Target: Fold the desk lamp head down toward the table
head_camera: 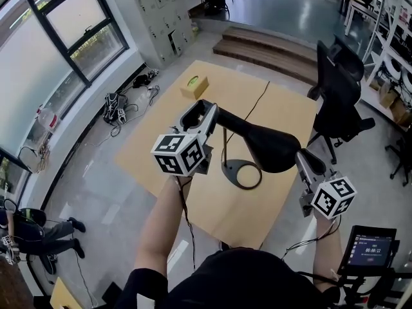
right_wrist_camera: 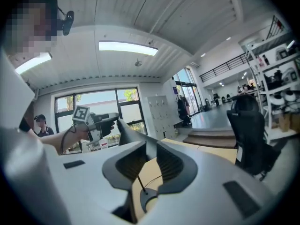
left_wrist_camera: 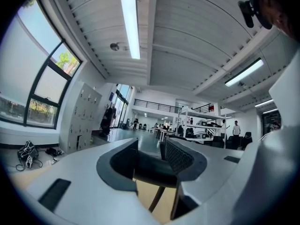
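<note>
The black desk lamp stands on the wooden table [head_camera: 161,140], its ring base [head_camera: 243,174] under a thin upright stem. Its long head [head_camera: 267,143] lies roughly level above the table, narrow end to the left, wide end to the right. My left gripper [head_camera: 207,113] is shut on the narrow end; in the left gripper view the dark bar [left_wrist_camera: 152,165] crosses between the pads, with the stem [left_wrist_camera: 157,198] below. My right gripper [head_camera: 301,158] is at the wide end. In the right gripper view the head [right_wrist_camera: 136,137] fills the gap at the jaw tips of the right gripper [right_wrist_camera: 149,150].
The lamp's cable [head_camera: 257,98] runs across the table toward its far edge. A yellow tissue box [head_camera: 194,86] sits at the far left corner. A black office chair [head_camera: 338,89] stands at the right. Steps [head_camera: 270,47] lie beyond, and a small screen [head_camera: 368,248] is at lower right.
</note>
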